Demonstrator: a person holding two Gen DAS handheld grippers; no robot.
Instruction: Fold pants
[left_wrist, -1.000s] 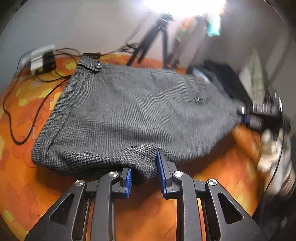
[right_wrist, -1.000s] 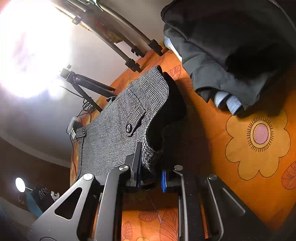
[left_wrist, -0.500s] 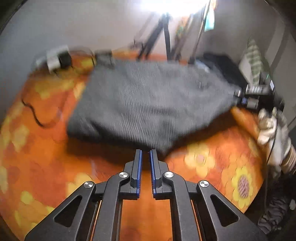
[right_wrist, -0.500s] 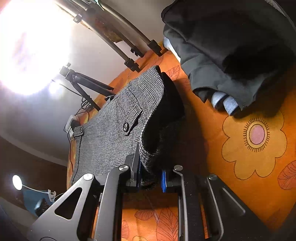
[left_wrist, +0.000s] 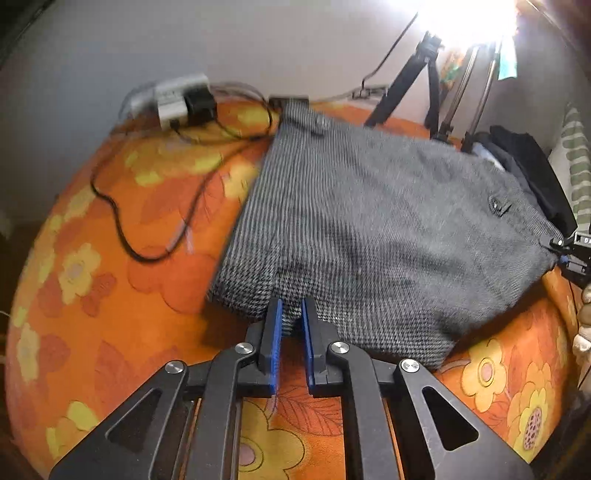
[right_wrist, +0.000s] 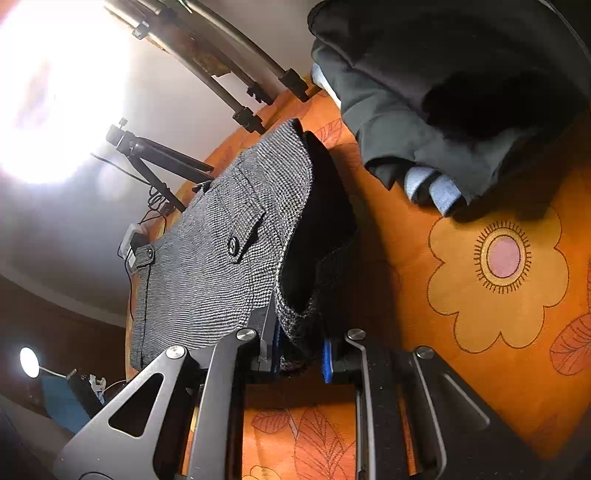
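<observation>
Grey houndstooth pants, folded, lie on an orange flowered cloth. My left gripper is at their near edge, its blue-padded jaws close together with a fold of the fabric between the tips. My right gripper is shut on the pants' waistband corner and holds it lifted off the cloth. The pants show a buttoned pocket flap in the right wrist view. The right gripper also shows at the pants' far right corner in the left wrist view.
A pile of dark clothes with a blue garment lies at the right. A power strip and black cables lie at the back left. Tripod legs and metal stands stand behind the pants.
My left gripper let go of the pants' edge, drew back with jaws near shut, then came back to the near edge further left. My right gripper kept its hold.
</observation>
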